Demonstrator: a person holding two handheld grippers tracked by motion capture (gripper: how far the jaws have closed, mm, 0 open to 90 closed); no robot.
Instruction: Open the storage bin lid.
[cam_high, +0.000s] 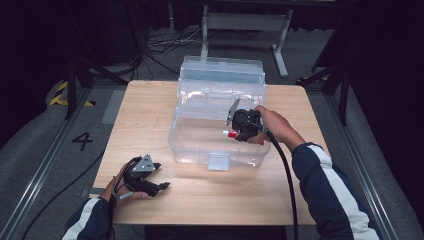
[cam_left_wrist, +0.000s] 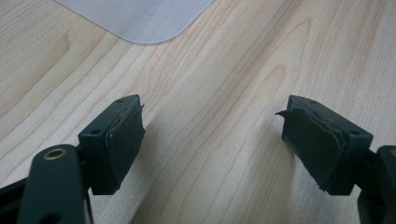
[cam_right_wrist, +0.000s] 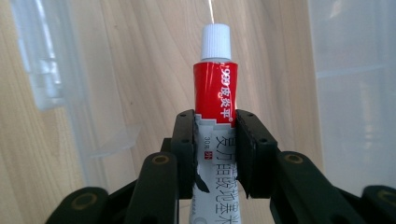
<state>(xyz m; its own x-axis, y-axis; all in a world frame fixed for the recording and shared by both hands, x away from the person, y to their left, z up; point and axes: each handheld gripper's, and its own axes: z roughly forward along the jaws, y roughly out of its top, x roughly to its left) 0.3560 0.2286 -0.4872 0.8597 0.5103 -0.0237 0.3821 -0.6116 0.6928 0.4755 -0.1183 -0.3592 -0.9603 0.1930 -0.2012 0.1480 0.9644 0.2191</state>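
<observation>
A red and white tube (cam_right_wrist: 215, 93) with a white cap is clamped between the black jaws of my right gripper (cam_right_wrist: 215, 140), cap pointing away from the hand. In the high view this right gripper (cam_high: 239, 131) hangs over the open clear plastic box (cam_high: 190, 150), with the tube's capped end (cam_high: 229, 133) pointing left above the box's inside. My left gripper (cam_high: 161, 186) rests low over the table's front left, and its pads (cam_left_wrist: 123, 140) stand wide apart with only bare wood between them.
The box's clear lid (cam_high: 222, 70) is folded back toward the far edge of the wooden table (cam_high: 150, 105). A clear latch (cam_high: 218, 161) sticks out at the box's front. A corner of the box (cam_left_wrist: 140, 21) lies ahead of the left gripper.
</observation>
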